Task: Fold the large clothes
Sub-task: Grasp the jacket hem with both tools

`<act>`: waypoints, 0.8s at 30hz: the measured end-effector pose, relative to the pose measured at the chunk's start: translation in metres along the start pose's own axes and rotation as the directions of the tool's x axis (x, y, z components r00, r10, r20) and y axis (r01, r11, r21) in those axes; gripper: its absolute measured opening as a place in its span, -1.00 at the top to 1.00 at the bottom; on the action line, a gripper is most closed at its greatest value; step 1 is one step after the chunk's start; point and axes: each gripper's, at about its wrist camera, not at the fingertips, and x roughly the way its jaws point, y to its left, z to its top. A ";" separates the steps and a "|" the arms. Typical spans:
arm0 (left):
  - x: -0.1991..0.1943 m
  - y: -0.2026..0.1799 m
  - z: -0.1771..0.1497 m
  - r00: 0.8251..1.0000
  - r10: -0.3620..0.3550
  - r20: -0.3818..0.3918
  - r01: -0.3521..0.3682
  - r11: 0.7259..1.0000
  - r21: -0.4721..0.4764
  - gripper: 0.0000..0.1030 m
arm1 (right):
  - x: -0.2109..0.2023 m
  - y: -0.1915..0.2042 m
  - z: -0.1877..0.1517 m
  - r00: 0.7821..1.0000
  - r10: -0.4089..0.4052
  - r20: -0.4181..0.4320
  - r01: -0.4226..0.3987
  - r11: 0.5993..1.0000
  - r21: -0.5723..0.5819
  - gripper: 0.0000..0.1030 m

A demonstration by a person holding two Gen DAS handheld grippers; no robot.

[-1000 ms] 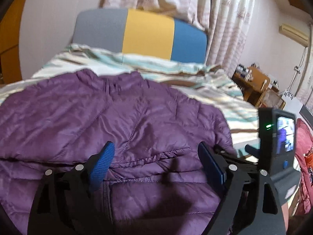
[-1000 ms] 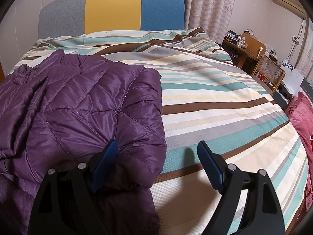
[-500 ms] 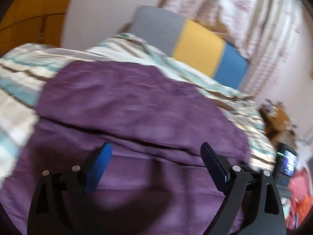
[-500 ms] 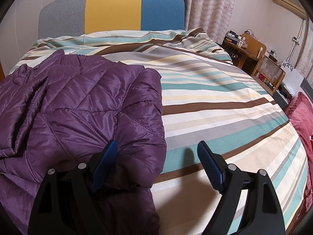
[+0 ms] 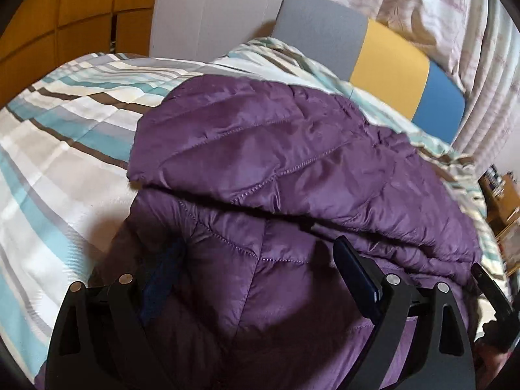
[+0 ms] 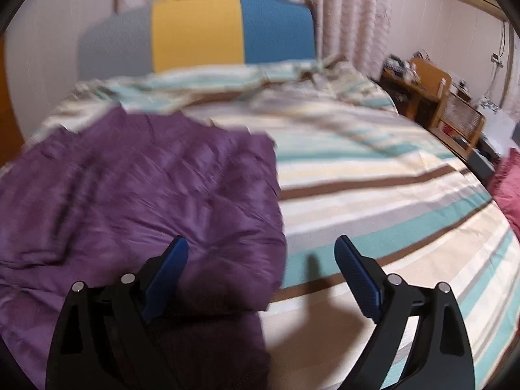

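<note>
A purple quilted jacket [image 5: 292,169] lies on a striped bed, with one part folded over the rest. My left gripper [image 5: 260,260] is open and empty, low over the near part of the jacket, its fingers on either side of the padding. In the right wrist view the jacket [image 6: 146,188] fills the left half, blurred by motion. My right gripper [image 6: 261,260] is open and empty over the jacket's right edge, with its left finger above the fabric and its right finger above the bedcover.
The striped bedcover [image 6: 373,195] stretches to the right and far side. A grey, yellow and blue headboard [image 6: 227,29] stands against curtains. A wooden side table [image 6: 432,97] and a red cushion [image 6: 507,188] are at the right. A wooden wardrobe [image 5: 65,9] is at the left.
My left gripper has swung left and lowered onto the jacket. My right gripper held still, then began moving; its view is now blurred and shifted slightly.
</note>
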 end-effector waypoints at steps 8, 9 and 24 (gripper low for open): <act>-0.038 0.006 0.010 0.989 -0.039 0.145 0.042 0.999 -0.015 -0.84 | -0.056 0.046 0.011 0.967 0.231 0.104 -0.209 0.959 -0.192 -0.60; -0.041 0.004 0.015 0.985 -0.021 0.169 0.022 1.000 -0.004 -0.84 | -0.058 0.055 0.015 0.961 0.259 0.100 -0.234 0.950 -0.208 -0.47; -0.008 0.016 0.010 0.999 0.034 0.038 -0.034 0.999 -0.017 -0.84 | 0.027 0.149 0.020 0.967 0.232 -0.104 -0.254 0.916 -0.310 0.14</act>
